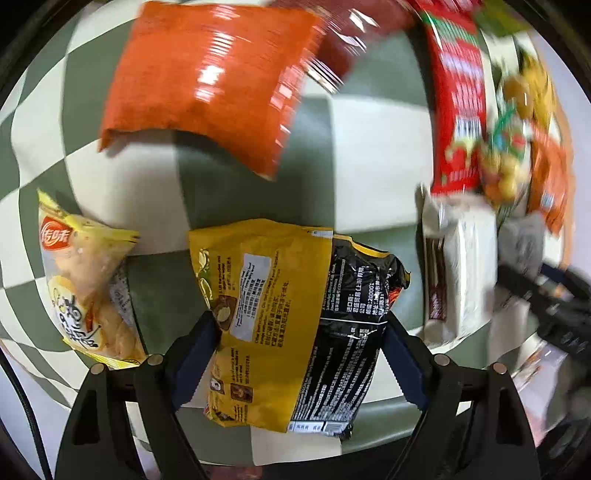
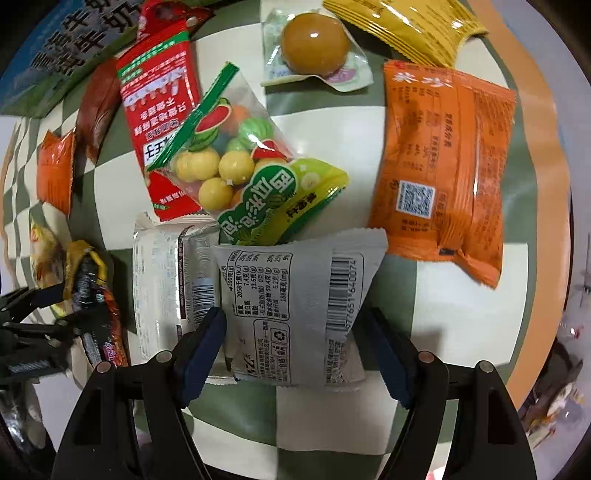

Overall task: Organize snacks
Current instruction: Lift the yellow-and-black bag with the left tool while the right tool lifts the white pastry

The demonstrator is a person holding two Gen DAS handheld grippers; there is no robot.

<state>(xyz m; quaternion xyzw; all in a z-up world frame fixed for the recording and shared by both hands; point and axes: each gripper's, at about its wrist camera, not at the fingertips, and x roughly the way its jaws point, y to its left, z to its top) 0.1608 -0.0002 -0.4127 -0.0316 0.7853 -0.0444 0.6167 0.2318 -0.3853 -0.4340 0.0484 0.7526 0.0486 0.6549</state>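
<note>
In the left wrist view my left gripper (image 1: 299,325) is shut on a yellow-and-black snack packet (image 1: 288,321), a blue pad pressing each side. In the right wrist view my right gripper (image 2: 293,332) is shut on a grey snack packet (image 2: 295,310) with a barcode, held by both blue pads. The left gripper and its packet (image 2: 92,291) also show at the left edge of the right wrist view. The right gripper's black frame (image 1: 546,306) shows at the right of the left wrist view.
Snacks lie on a green-and-white checkered cloth (image 1: 373,155): an orange bag (image 1: 210,81), a yellow chip bag (image 1: 88,284), a white packet (image 2: 166,284), a red pouch (image 2: 159,110), a candy-ball bag (image 2: 251,170), an orange packet (image 2: 447,166), a wrapped brown egg (image 2: 314,44), a yellow packet (image 2: 406,26).
</note>
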